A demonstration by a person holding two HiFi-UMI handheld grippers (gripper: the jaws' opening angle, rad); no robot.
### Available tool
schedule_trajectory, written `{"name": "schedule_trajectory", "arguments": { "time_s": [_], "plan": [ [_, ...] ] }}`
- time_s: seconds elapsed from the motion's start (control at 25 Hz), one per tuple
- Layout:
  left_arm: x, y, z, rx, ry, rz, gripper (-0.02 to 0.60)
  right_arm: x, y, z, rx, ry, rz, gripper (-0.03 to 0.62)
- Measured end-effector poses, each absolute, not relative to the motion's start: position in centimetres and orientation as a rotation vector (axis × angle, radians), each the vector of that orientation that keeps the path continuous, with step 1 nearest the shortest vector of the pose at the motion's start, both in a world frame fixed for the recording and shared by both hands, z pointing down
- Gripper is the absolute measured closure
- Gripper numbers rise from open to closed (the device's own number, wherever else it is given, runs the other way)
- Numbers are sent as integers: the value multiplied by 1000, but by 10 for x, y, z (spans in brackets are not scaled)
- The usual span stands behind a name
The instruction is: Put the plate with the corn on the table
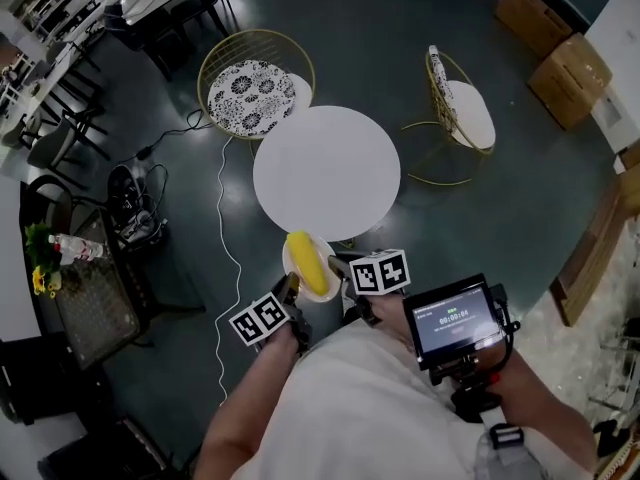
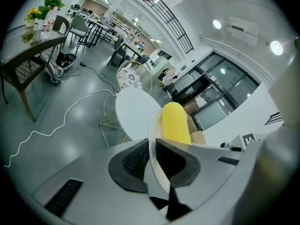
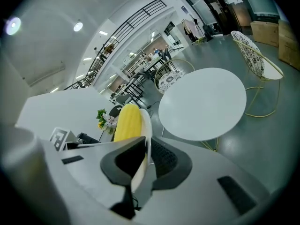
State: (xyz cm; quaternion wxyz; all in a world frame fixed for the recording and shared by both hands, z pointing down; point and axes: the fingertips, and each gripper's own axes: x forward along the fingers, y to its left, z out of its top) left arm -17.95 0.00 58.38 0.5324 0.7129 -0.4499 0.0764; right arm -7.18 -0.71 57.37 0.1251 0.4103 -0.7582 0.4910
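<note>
A small white plate (image 1: pixel 289 258) carrying a yellow corn cob (image 1: pixel 306 261) hangs in the air just in front of the round white table (image 1: pixel 326 173), near its front edge. My left gripper (image 1: pixel 291 294) is shut on the plate's near-left rim, and my right gripper (image 1: pixel 338 269) is shut on its right rim. In the left gripper view the plate's edge (image 2: pixel 153 139) runs between the jaws, with the corn (image 2: pixel 174 123) beyond and the table (image 2: pixel 136 112) behind. The right gripper view shows the rim (image 3: pixel 146 125) pinched, the corn (image 3: pixel 127 122) to the left and the table (image 3: pixel 202 104) ahead.
Two gold wire chairs stand by the table, one at the back left (image 1: pixel 252 93) and one at the right (image 1: pixel 460 113). A white cable (image 1: pixel 228 228) snakes over the floor on the left. A dark side table with flowers (image 1: pixel 85 288) stands left; cardboard boxes (image 1: pixel 555 53) sit far right.
</note>
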Motion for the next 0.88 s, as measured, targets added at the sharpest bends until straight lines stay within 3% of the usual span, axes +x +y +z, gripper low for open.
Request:
{"name": "schedule_trajectory", "arguments": {
  "time_s": [0.88],
  "plan": [
    [-144, -74, 585, 1659, -1120, 207, 531, -36, -83, 575, 1120, -2254, 1460, 548]
  ]
}}
